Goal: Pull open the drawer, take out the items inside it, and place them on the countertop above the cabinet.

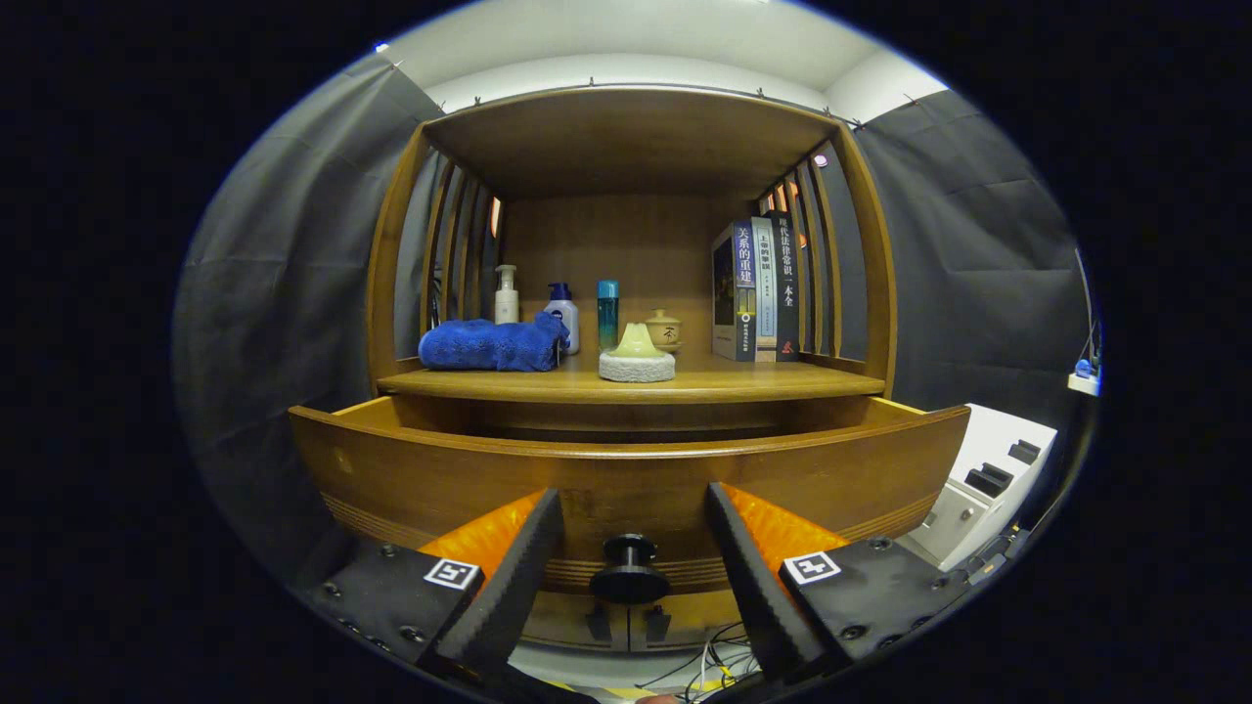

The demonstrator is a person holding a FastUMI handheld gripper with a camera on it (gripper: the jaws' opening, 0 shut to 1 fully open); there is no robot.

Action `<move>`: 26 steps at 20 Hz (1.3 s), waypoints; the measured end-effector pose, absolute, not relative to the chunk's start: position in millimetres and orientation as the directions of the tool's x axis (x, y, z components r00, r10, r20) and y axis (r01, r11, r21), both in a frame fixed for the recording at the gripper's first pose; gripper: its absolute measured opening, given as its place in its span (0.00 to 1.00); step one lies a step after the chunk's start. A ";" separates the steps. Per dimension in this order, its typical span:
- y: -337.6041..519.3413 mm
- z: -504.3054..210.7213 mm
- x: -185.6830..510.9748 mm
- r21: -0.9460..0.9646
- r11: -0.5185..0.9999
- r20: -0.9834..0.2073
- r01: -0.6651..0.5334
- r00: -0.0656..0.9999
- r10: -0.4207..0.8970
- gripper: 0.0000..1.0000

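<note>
Two fingers of my gripper [634,577] are standing apart, flanking the drawer [626,479] knob [629,569] without touching it. I'm seeing the drawer sitting pulled out, countertop [636,383] at twelve o'clock.

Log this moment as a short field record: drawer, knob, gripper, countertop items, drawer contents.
drawer: drawer pulled partly out below the countertop
knob: round dark knob on the drawer front, between the fingers, not touched
gripper: gripper open, fingers either side of the knob
countertop: countertop holds a blue towel, three bottles, a pale object on a round base, a small jar, upright books
drawer contents: hidden behind the drawer front
</note>
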State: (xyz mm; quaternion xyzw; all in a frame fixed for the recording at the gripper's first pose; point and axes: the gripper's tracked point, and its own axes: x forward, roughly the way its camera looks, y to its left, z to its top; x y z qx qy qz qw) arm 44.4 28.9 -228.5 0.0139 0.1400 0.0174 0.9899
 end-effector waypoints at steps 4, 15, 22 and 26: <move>30.0 -235.4 69.0 0.027 0.999 -0.271 -0.030 0.962 0.036 0.97; 30.0 -251.4 118.5 0.010 0.999 -0.298 -0.033 0.954 0.035 0.97; 33.6 -254.4 131.5 0.000 1.000 -0.292 -0.028 0.956 0.027 0.98; 28.2 -224.2 138.2 0.029 1.000 -0.217 0.004 0.976 0.002 0.98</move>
